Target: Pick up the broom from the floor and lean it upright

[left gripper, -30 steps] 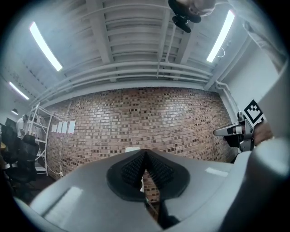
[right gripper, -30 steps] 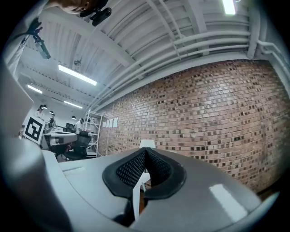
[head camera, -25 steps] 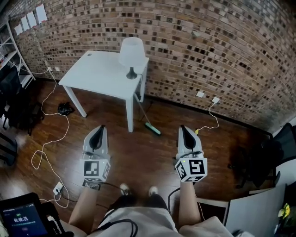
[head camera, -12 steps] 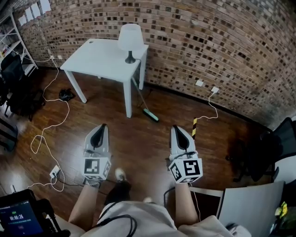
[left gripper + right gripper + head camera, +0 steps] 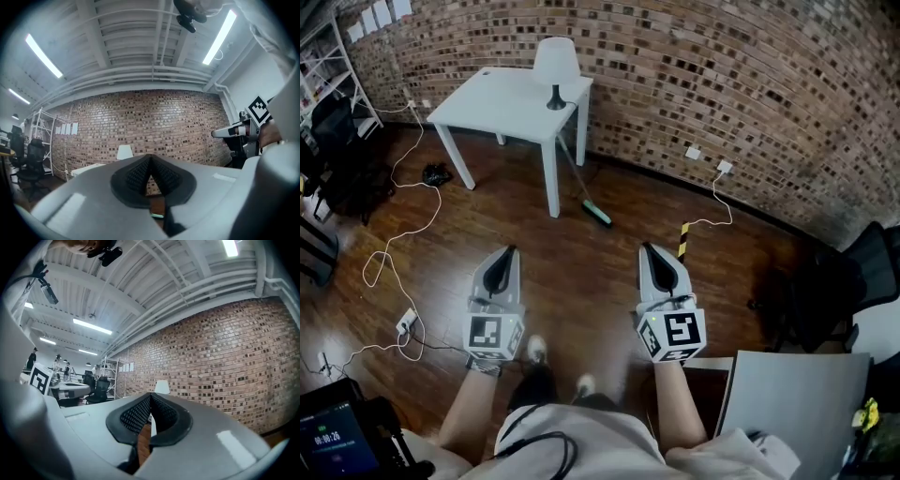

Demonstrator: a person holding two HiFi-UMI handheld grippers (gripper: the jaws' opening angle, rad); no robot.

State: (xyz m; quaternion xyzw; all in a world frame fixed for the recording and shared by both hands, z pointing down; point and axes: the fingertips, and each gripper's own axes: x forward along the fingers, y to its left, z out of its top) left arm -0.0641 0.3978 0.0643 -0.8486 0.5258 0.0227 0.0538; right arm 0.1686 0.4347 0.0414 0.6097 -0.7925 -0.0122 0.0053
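The broom [image 5: 581, 187] leans with its thin handle against the white table's [image 5: 502, 108] front leg, and its green head [image 5: 598, 215] rests on the wood floor. In the head view my left gripper [image 5: 500, 255] and right gripper [image 5: 649, 249] are held level, side by side, well short of the broom. Both are shut with nothing between the jaws. The left gripper view shows its dark pads [image 5: 136, 174] meeting at the tip, with a sliver of the green broom head [image 5: 157, 215] below them. The right gripper [image 5: 151, 397] is likewise shut and empty.
A white lamp [image 5: 555, 64] stands on the table by the brick wall. White cables [image 5: 389, 253] and a power strip [image 5: 405, 323] lie on the floor at left. Black chairs [image 5: 337, 159] stand at left and another chair [image 5: 853, 281] at right. A grey panel [image 5: 787, 403] is at lower right.
The table and broom have drifted up and farther off in the head view as the person steps back. Both grippers moved along, still shut and empty.
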